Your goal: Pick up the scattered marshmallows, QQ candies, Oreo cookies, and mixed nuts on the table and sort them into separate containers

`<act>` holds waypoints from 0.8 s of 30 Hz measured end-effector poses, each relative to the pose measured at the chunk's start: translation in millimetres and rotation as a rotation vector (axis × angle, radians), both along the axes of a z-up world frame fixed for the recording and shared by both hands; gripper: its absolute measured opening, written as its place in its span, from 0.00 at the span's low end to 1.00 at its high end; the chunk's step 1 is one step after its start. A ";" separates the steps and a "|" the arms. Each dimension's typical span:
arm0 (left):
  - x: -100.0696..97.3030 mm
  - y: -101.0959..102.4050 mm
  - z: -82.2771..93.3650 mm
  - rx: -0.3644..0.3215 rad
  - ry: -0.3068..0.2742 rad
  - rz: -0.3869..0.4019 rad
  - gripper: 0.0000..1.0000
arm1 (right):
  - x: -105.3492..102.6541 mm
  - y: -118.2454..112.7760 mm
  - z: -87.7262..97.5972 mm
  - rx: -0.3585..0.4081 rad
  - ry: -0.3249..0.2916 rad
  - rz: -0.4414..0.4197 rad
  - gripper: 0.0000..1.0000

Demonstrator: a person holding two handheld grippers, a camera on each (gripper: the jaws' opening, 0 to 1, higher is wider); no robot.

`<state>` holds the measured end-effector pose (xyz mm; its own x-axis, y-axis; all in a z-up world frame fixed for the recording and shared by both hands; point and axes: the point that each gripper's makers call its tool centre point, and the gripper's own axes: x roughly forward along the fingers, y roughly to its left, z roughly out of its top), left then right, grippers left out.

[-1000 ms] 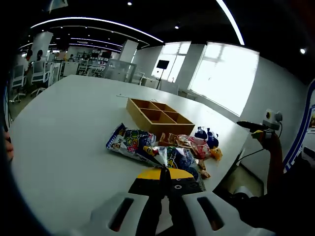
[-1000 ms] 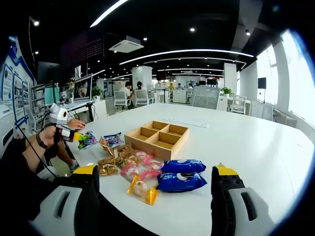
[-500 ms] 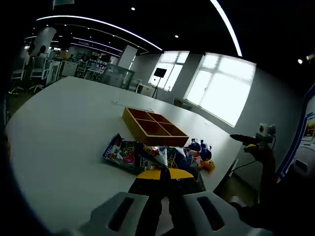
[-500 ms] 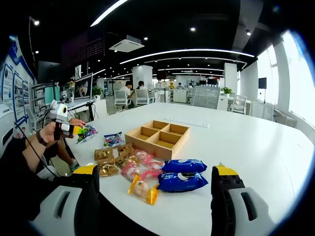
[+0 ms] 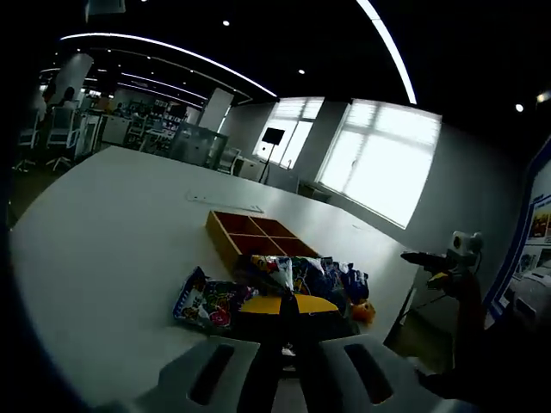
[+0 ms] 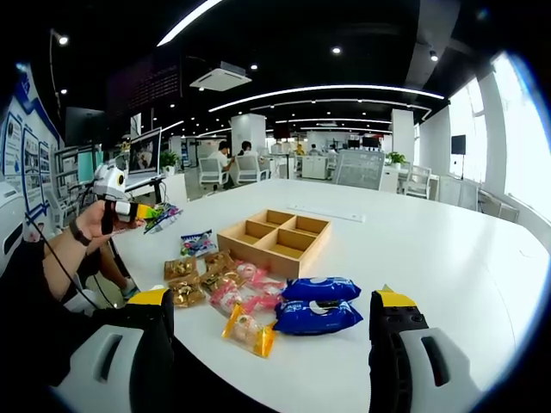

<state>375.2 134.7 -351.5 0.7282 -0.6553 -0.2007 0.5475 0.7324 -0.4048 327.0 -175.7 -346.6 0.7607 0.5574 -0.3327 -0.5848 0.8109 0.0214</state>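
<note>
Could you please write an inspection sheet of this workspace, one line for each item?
Surface: white table, mostly bare.
Job's things: wooden divided tray, compartments look empty; two blue packets, pink packets, gold packets beside it.
Clutter: nothing seen.
Tongs: left tongs raised, shut on colourful packet; right tongs open, holding nothing.
Cables: thin cable along the person's arm.
Surroundings: office with chairs, screens, windows, seated people.
</note>
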 end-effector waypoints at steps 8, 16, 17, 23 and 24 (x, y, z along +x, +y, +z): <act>22.4 -8.2 13.6 -0.007 -0.014 -0.018 0.06 | 1.2 -0.6 0.0 0.000 0.000 -0.001 0.90; 53.9 -12.1 24.3 -0.005 -0.020 -0.021 0.06 | 1.8 -2.0 -1.4 -0.001 0.004 -0.004 0.90; 57.6 -13.6 26.3 -0.005 -0.021 -0.023 0.06 | 2.1 -2.3 -1.6 -0.003 0.004 -0.004 0.90; 78.1 -24.3 34.2 -0.008 -0.031 -0.022 0.06 | 4.1 -3.3 -3.0 -0.002 0.008 -0.007 0.90; 84.1 -26.9 35.3 -0.010 -0.028 -0.021 0.06 | 4.3 -3.4 -3.0 -0.003 0.008 -0.007 0.90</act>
<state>459.3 107.8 -316.3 0.7197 -0.6721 -0.1739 0.5738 0.7169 -0.3960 331.3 -179.1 -349.6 0.7617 0.5512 -0.3406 -0.5790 0.8150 0.0242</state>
